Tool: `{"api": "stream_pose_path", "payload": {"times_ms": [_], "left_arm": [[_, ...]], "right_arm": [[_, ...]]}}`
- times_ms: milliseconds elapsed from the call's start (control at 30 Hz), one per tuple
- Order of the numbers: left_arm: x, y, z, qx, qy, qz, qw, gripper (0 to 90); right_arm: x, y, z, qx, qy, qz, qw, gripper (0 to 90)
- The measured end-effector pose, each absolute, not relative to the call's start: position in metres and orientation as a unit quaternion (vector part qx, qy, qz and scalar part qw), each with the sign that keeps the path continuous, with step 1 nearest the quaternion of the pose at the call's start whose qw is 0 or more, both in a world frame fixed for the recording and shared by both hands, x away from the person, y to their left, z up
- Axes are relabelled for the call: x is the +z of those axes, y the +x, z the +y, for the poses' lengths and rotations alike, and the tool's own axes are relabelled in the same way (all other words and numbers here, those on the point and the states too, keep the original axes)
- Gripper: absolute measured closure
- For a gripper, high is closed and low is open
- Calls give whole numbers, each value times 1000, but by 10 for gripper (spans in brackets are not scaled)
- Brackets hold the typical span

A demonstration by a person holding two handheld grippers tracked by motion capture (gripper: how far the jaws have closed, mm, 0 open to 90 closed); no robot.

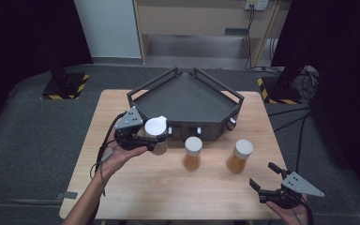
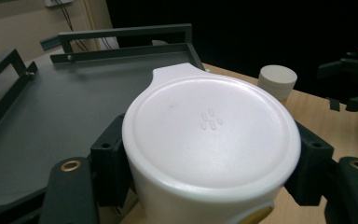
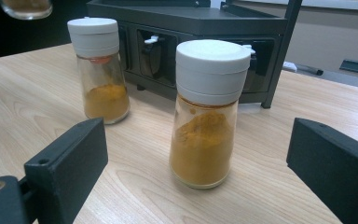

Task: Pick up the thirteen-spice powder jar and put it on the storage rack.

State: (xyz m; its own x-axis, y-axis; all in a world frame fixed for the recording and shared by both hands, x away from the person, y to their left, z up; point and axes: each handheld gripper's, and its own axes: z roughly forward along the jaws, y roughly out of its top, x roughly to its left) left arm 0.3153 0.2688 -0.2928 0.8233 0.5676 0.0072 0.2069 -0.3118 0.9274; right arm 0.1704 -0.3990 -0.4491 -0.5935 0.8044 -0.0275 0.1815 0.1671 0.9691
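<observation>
**High view: left gripper holds a spice jar by the dark tray**

High view shows a light wooden table (image 1: 136, 187) w/ visible grain and smooth, matte surface. At its far side stands a dark grey tray (image 1: 187, 101), angular, approx. wedge-shaped, w/ low rail walls of flat metal-looking bars. The left gripper (image 1: 155, 139) is clamped on a spice jar (image 1: 156, 133): clear body w/ orange-brown powder, white round plastic cap. This jar is lifted off the table, just in front of the tray's near-left corner. In left gripper view the cap (image 2: 209, 135) is smooth, slightly glossy, w/ a small tab at the far edge and a few tiny oval marks near the centre; the black jaws press on both sides of the jar.

Two more jars of the same kind stand upright on the wood, the middle jar (image 1: 192, 153) and the right jar (image 1: 240, 156), near to each other but apart. The right gripper (image 1: 267, 180) is at the near-right corner, jaws spread and nothing between them; in right gripper view the right jar (image 3: 207, 112) stands beyond its jaws, not touched.
</observation>
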Motion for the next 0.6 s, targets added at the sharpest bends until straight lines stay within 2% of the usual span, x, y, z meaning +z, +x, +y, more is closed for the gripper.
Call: {"api": "stream_pose_path", "payload": {"times_ms": [600], "left_arm": [[-273, 353, 264, 193, 782, 276, 524, 296]], "right_arm": [[-449, 171, -400, 544, 350, 707, 284, 51]]}}
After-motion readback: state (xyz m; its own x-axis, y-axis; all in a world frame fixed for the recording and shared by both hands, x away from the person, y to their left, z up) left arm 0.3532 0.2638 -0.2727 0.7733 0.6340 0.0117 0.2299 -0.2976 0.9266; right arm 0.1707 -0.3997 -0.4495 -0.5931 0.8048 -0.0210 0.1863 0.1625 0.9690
